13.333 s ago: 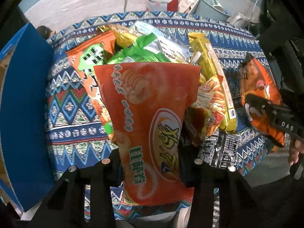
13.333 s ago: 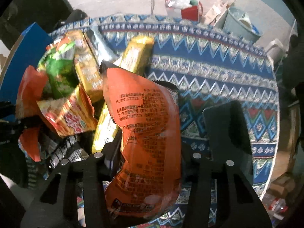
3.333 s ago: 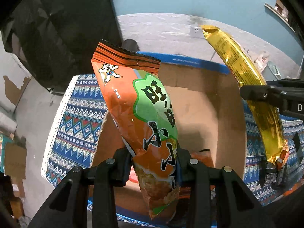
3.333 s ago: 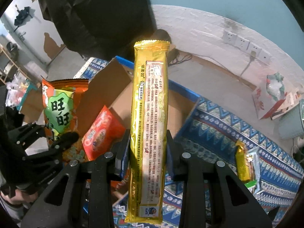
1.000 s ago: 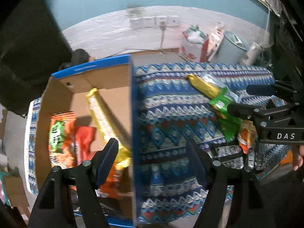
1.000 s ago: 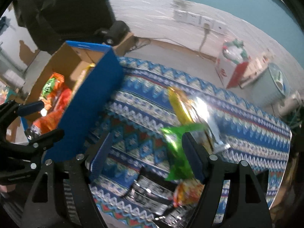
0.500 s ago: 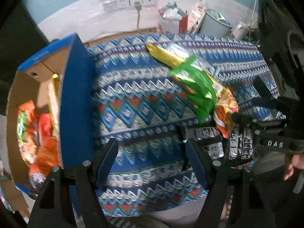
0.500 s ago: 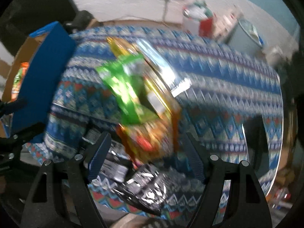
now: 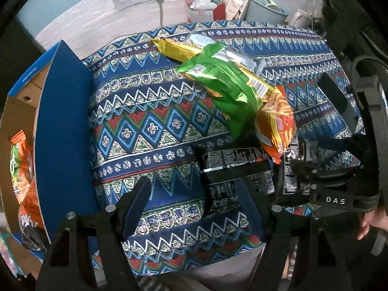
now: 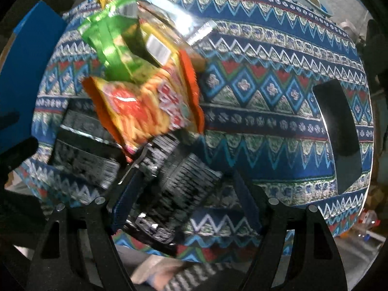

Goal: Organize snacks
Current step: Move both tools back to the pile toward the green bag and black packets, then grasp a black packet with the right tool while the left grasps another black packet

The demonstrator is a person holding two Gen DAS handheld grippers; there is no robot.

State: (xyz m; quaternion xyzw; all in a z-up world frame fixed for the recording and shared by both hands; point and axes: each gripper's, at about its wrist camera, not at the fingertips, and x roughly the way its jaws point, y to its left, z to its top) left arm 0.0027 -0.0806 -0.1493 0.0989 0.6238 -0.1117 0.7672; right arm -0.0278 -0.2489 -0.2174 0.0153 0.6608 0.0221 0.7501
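A pile of snacks lies on the patterned cloth: a green bag (image 9: 225, 82) on a yellow pack (image 9: 179, 51), an orange chip bag (image 9: 276, 118) and black packs (image 9: 232, 167) near the front edge. My left gripper (image 9: 194, 194) is open and empty, low over the cloth, its right finger over a black pack. My right gripper (image 10: 184, 189) is open, its jaws standing on either side of a black pack (image 10: 179, 186); it also shows in the left wrist view (image 9: 315, 169). The orange bag (image 10: 148, 106) and green bag (image 10: 111, 41) lie just beyond it.
A blue cardboard box (image 9: 63, 126) stands at the left of the table with orange snack bags (image 9: 21, 169) inside. A black flat object (image 10: 339, 131) lies on the cloth at the right. Wall sockets, a bin and clutter sit on the floor behind the table.
Both grippers have swung away from the box and come down closer to the snack pile. The right gripper now has a black pack between its open fingers.
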